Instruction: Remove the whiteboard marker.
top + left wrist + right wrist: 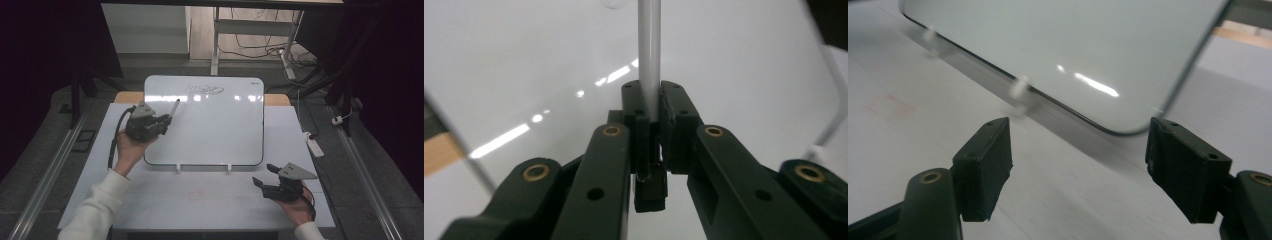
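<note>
Looking from high view: the left gripper [167,121] pinches a grey marker [174,107] over the left part of the whiteboard [215,125]; the right gripper [264,175] is just beside the board's lower right corner.
Left gripper view: jaws pressed on the marker [650,50], which sticks out ahead.
Right gripper view: jaws spread, nothing between them; whiteboard [1048,45] edge just ahead.

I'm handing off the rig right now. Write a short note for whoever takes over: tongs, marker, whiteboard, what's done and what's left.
Left tongs: shut on the marker, held over the whiteboard's left part.
Right tongs: open, holding nothing, near the board's lower right corner, above the table mat.
Whiteboard: lies flat on the mat, with a scribble near its top edge.
Done: marker gripped, some writing on the board.
Left: probably more writing; the right tongs could steady the board.
</note>
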Tool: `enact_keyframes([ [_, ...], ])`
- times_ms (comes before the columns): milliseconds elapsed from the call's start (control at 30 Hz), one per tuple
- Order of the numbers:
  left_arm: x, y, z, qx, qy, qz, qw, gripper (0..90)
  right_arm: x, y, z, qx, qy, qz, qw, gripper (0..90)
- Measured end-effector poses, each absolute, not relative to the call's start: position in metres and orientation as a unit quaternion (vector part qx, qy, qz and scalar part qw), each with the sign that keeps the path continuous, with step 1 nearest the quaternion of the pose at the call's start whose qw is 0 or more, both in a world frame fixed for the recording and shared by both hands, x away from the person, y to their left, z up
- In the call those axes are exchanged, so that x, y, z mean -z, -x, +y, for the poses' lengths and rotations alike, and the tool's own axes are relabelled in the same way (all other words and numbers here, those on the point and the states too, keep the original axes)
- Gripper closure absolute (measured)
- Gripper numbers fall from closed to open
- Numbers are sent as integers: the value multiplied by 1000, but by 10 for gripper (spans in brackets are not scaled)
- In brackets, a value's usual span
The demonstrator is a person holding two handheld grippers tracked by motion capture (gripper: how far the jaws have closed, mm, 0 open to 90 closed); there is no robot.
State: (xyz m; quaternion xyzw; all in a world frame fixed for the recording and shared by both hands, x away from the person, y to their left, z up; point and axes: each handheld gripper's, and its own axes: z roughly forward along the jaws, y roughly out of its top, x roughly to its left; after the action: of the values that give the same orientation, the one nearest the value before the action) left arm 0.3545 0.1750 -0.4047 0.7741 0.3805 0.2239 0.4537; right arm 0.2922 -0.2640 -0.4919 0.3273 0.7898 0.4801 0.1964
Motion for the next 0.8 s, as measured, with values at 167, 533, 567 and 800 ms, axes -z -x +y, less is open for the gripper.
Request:
enact_keyframes([
  [167, 420, -332, 152, -190, -778, 353, 484, 821, 489, -292, -247, -507, -328, 782, 153, 289],
  [533, 445, -305, 87, -149, -795, 298, 507, 821, 483, -293, -185, -527, -326, 781, 76, 357],
  [567, 447, -304, 82, -148, -797, 295, 505, 821, 483, -293, -185, -527, -326, 781, 76, 357],
  [800, 457, -302, 63, -138, -800, 289, 507, 821, 485, -297, -167, -527, -337, 778, 52, 412],
])
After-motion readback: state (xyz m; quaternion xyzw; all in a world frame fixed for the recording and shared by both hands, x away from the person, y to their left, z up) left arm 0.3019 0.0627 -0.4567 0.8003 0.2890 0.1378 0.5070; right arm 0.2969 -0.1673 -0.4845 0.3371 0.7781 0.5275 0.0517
